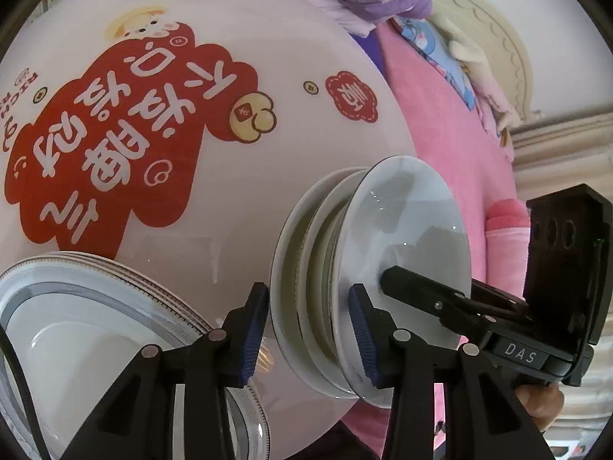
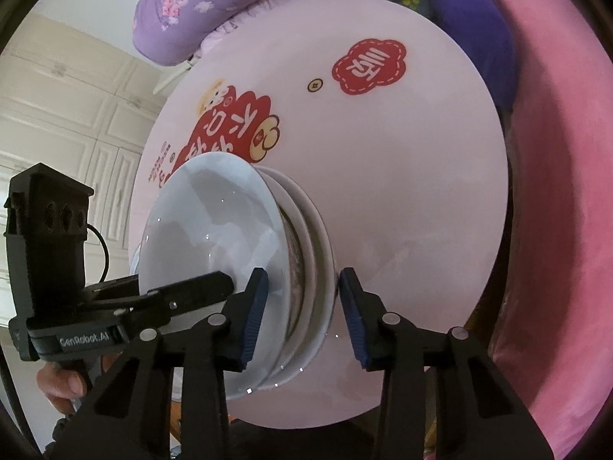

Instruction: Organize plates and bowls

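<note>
A stack of white bowls [image 1: 383, 253] stands on a round white table [image 1: 237, 88] printed with red characters. My left gripper [image 1: 306, 329] has its two blue-padded fingers on either side of the stack, jaws apart, with small gaps to the rims. My right gripper [image 2: 302, 314] straddles the same stack [image 2: 230, 245] from the opposite side, jaws apart. Each gripper shows in the other's view, the right one [image 1: 387, 280] reaching into the top bowl. A stack of plates with grey patterned rims [image 1: 95, 322] sits at lower left in the left wrist view.
Pink bedding [image 1: 452, 142] and purple floral quilts [image 2: 199, 4] lie behind the table [image 2: 402, 191]. Cream cupboard doors [image 2: 57, 107] stand to one side. A pink cushion [image 2: 555, 230] borders the table.
</note>
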`<state>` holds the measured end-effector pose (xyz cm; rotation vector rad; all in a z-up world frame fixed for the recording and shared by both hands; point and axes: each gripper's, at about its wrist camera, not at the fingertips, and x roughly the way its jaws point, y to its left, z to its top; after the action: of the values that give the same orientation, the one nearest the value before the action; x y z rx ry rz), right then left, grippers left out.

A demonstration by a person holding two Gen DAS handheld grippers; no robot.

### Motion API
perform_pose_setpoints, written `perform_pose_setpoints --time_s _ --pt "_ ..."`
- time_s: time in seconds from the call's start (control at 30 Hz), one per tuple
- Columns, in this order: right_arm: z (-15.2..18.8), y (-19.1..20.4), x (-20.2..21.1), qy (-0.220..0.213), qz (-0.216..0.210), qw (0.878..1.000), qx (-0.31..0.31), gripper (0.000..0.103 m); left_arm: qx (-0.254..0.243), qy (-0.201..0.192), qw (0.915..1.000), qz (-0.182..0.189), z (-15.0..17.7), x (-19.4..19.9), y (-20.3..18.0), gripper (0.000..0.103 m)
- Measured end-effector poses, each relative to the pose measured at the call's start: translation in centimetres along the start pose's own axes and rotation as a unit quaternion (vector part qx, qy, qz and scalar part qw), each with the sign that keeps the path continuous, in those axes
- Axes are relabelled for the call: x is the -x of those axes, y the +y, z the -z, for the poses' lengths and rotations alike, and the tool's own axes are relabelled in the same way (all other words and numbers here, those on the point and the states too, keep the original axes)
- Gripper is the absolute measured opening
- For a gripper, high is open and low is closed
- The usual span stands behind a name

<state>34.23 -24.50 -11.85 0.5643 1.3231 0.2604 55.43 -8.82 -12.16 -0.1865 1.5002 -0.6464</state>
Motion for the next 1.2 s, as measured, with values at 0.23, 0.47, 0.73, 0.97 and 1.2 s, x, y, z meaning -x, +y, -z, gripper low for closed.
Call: perform_pose_setpoints --time_s 0.23,0.47,0.73,0.97,1.2 --pt "0.2 0.2 0.1 -0.01 0.008 1.0 0.003 0.036 0.001 -0.006 1.0 -0.007 0.3 0.2 -0.3 0.039" --pt "0.3 0.3 0.2 -0.013 0.014 1.0 0.001 0.035 0.007 -0.007 0.9999 -0.011 0.5 0.5 -0.5 0.039" --pt "0.2 0.3 0.2 -0.012 0.014 1.0 -0.001 0.035 0.012 -0.006 0.9998 -0.012 0.3 0.6 -0.4 0.039" --pt "-0.1 0.3 1.0 -0.024 0.018 1.0 -0.002 0.034 0.014 -0.007 0.9999 -0.002 0.2 0.7 -0.6 0.039" --pt "-0.3 0.5 1.7 -0.03 0.018 0.999 0.0 0.034 0.012 -0.013 0.9998 0.0 -0.3 1.3 -0.9 0.038"
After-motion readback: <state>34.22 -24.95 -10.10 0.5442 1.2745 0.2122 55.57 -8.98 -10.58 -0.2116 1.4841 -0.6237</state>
